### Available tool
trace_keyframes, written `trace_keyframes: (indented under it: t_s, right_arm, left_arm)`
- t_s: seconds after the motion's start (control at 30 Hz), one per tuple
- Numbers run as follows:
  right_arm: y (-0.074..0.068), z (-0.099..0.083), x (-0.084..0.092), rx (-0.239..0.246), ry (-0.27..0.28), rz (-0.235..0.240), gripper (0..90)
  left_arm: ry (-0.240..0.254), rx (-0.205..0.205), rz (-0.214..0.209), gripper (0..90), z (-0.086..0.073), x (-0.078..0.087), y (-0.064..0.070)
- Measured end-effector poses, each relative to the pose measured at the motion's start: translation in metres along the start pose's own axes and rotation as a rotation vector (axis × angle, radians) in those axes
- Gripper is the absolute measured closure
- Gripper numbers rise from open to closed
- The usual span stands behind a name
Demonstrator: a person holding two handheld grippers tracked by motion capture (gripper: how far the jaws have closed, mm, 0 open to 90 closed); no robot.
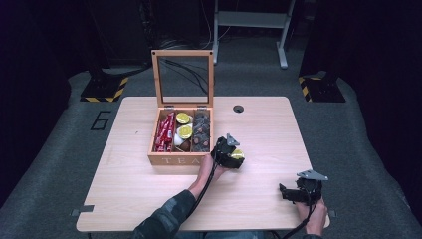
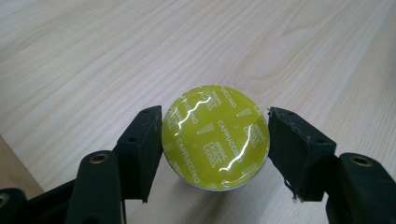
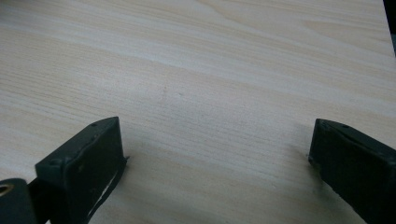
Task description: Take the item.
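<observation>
A yellow-green capsule [image 2: 215, 142], its foil lid printed "Cappuccino", sits between the two black jaws of my left gripper [image 2: 215, 113], which is shut on its sides just above the wood. From above, that gripper [image 1: 233, 155] and the capsule [image 1: 238, 154] hover right of the tea box's front right corner. My right gripper [image 3: 217, 126] stands open, jaws wide apart over bare tabletop with nothing between them. It is near the table's front right corner [image 1: 291, 193].
An open wooden tea box [image 1: 174, 160] stands mid-table with its glass lid [image 1: 183, 77] upright. It holds red sachets at left, yellow capsules [image 1: 184, 131] in the middle and dark capsules at right. The light wooden table [image 1: 139, 194] has a cable hole [image 1: 238, 108] behind.
</observation>
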State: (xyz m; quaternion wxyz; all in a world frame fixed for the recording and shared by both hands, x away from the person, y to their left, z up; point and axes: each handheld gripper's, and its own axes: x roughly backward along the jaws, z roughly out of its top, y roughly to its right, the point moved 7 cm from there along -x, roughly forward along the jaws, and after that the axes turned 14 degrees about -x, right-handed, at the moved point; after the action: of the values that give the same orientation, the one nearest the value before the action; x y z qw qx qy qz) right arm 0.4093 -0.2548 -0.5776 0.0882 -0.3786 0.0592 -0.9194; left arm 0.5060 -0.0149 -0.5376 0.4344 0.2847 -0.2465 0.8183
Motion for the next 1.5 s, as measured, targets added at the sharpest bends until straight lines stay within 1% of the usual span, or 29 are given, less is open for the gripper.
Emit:
trace_keyframes:
  t_s: [0.07, 0.1, 0.17, 0.2, 0.27, 0.37, 0.4, 0.47, 0.53, 0.63, 0.7, 0.73, 0.77, 0.8, 0.83, 0.93, 0.97, 1.0, 1.03, 1.07, 1.1, 1.23, 1.33, 1.4, 1.43, 1.5]
  right_arm:
    - [0.0, 0.0, 0.0, -0.001, 0.003, -0.004, 2.3]
    - [0.0, 0.0, 0.0, 0.0, 0.0, -0.002, 2.3]
    - [0.001, 0.0, 0.0, 0.009, -0.004, -0.005, 2.3]
    - [0.0, 0.0, 0.0, 0.0, 0.001, -0.005, 2.3]
    - [0.0, 0.0, 0.0, 0.004, -0.003, -0.005, 2.3]
    - [0.0, 0.0, 0.0, 0.001, 0.001, -0.006, 2.3]
    - [0.0, 0.0, 0.0, 0.009, -0.002, -0.005, 2.3]
    - [0.0, 0.0, 0.0, 0.008, -0.002, -0.005, 2.3]
    - [0.0, 0.0, 0.0, 0.008, -0.001, -0.005, 2.3]
    - [0.0, 0.0, 0.0, 0.008, -0.001, -0.005, 2.3]
    - [0.0, 0.0, 0.0, 0.008, -0.002, -0.005, 2.3]
    - [0.0, 0.0, 0.0, 0.004, 0.0, -0.006, 2.3]
    - [0.0, 0.0, 0.0, 0.008, -0.002, -0.005, 2.3]
    - [0.0, 0.0, 0.0, 0.008, -0.002, -0.005, 2.3]
    - [0.0, 0.0, 0.0, 0.008, -0.002, -0.005, 2.3]
    - [0.001, 0.0, 0.0, 0.007, -0.002, -0.003, 2.4]
    - [0.0, 0.0, 0.0, 0.0, 0.0, -0.005, 2.4]
    - [0.001, 0.0, 0.0, 0.009, -0.002, -0.004, 2.4]
    - [0.0, 0.0, 0.0, 0.002, 0.0, -0.006, 2.4]
    - [0.0, 0.0, 0.0, 0.001, 0.001, -0.005, 2.4]
    - [0.001, 0.0, 0.0, 0.008, -0.004, -0.005, 2.4]
    - [0.0, 0.0, 0.0, 0.002, -0.001, -0.003, 2.5]
    - [0.001, 0.0, 0.0, 0.007, -0.002, -0.004, 2.5]
    - [0.001, 0.0, 0.0, 0.006, -0.003, 0.0, 2.6]
    - [0.001, 0.0, 0.0, 0.007, -0.003, -0.001, 2.6]
    - [0.001, 0.0, 0.0, 0.007, -0.002, -0.004, 2.6]
  left_arm:
    - [-0.006, -0.004, -0.002, 37.2, -0.001, -0.001, 0.0]
    - [-0.005, 0.003, -0.003, 37.2, -0.001, -0.001, 0.001]
    - [-0.014, -0.002, 0.001, 37.1, -0.002, -0.002, 0.001]
    - [-0.013, 0.001, 0.0, 37.1, -0.002, -0.003, 0.001]
    - [-0.027, -0.003, -0.007, 37.0, -0.004, -0.003, 0.001]
    - [-0.022, 0.001, -0.006, 37.0, -0.004, -0.004, 0.001]
    - [-0.023, -0.001, -0.006, 36.9, -0.004, -0.004, 0.002]
    - [-0.026, -0.006, -0.002, 36.7, -0.004, -0.004, 0.002]
    - [-0.027, -0.01, -0.004, 34.8, -0.003, -0.002, 0.002]
    - [-0.019, -0.01, 0.005, 31.3, -0.001, 0.0, 0.002]
    - [-0.017, -0.012, 0.001, 28.7, 0.0, 0.002, 0.003]
    - [-0.016, -0.018, 0.002, 27.4, 0.001, 0.003, 0.003]
    - [-0.012, -0.025, 0.006, 26.1, 0.002, 0.005, 0.003]
    - [-0.012, -0.025, 0.001, 25.4, 0.002, 0.007, 0.003]
    - [0.001, -0.02, -0.002, 24.8, 0.004, 0.009, 0.004]
    - [0.011, -0.032, -0.005, 20.4, 0.007, 0.016, 0.005]
    - [0.022, -0.033, -0.01, 19.0, 0.009, 0.018, 0.005]
    - [0.023, -0.038, -0.01, 17.6, 0.01, 0.021, 0.005]
    - [0.027, -0.045, -0.012, 17.1, 0.011, 0.024, 0.005]
    - [0.036, -0.044, -0.015, 15.7, 0.013, 0.027, 0.006]
    - [0.038, -0.051, -0.016, 15.2, 0.013, 0.03, 0.005]
    - [0.047, -0.059, -0.019, 14.2, 0.014, 0.041, 0.005]
    - [0.049, -0.058, -0.015, 13.0, 0.013, 0.05, 0.004]
    - [0.048, -0.067, -0.012, 12.6, 0.012, 0.056, 0.003]
    - [0.05, -0.063, -0.017, 11.9, 0.012, 0.058, 0.004]
    - [0.055, -0.069, -0.009, 11.4, 0.012, 0.064, 0.002]
